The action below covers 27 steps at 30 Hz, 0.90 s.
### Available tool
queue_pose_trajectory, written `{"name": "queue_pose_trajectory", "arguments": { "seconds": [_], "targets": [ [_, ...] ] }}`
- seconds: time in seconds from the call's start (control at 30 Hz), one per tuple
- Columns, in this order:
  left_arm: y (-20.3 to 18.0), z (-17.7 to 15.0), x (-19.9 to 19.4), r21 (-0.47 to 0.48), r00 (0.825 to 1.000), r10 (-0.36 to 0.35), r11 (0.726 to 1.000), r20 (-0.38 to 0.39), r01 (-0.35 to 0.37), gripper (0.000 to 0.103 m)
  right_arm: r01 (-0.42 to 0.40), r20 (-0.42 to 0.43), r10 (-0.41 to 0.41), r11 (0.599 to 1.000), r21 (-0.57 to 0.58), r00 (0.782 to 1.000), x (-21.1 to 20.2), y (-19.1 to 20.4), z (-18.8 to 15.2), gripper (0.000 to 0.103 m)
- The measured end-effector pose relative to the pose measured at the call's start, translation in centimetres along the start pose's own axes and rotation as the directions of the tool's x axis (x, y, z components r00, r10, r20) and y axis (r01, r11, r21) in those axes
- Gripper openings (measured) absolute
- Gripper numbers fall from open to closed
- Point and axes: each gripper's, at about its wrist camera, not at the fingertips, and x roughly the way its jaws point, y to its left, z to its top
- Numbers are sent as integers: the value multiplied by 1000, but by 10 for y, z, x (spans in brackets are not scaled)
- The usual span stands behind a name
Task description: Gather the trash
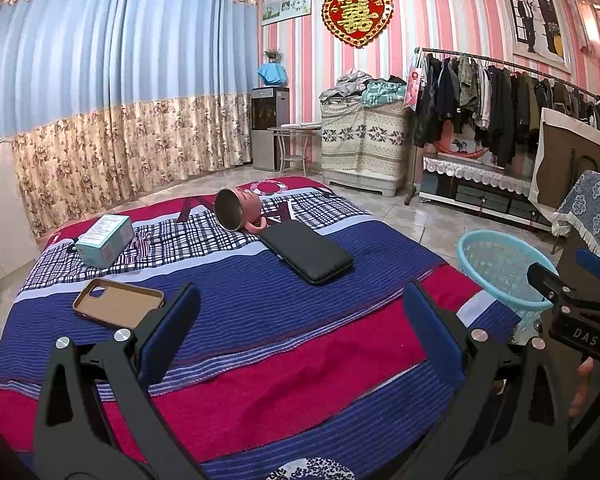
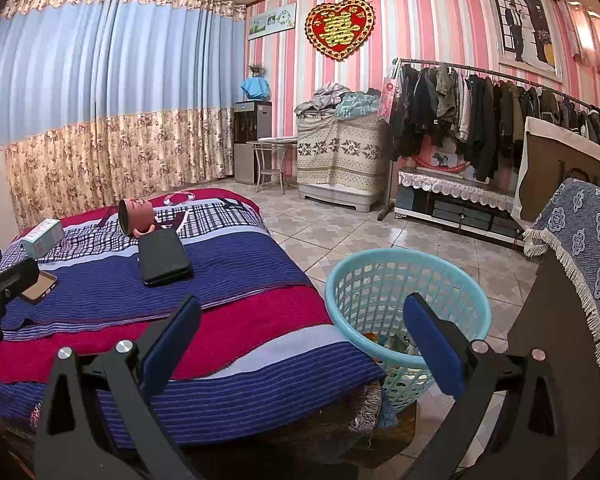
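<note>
Trash, a few colourful scraps [image 2: 396, 342], lies at the bottom of the light blue basket [image 2: 380, 280] on the tiled floor just beside the bed [image 2: 236, 320]. Right tongs [image 2: 300, 344] hang over the bed's edge and the basket rim, spread apart and holding nothing. Left tongs [image 1: 300, 332] are likewise spread and bare above the striped blanket. Farther out on the bed lie a tan phone case [image 1: 118, 303], a black wallet [image 1: 308, 253], a tipped pink mug [image 1: 238, 210] and a small teal box [image 1: 105, 240].
</note>
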Motion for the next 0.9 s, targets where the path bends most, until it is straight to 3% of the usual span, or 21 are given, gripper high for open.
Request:
{"name": "queue_pose_trajectory", "arguments": {
  "seconds": [0.9],
  "targets": [
    [2,2,1,5,1000,5,1000,4,-5,98,0,0,0,1000,2,1000,-1,2,-5,99]
  ]
}}
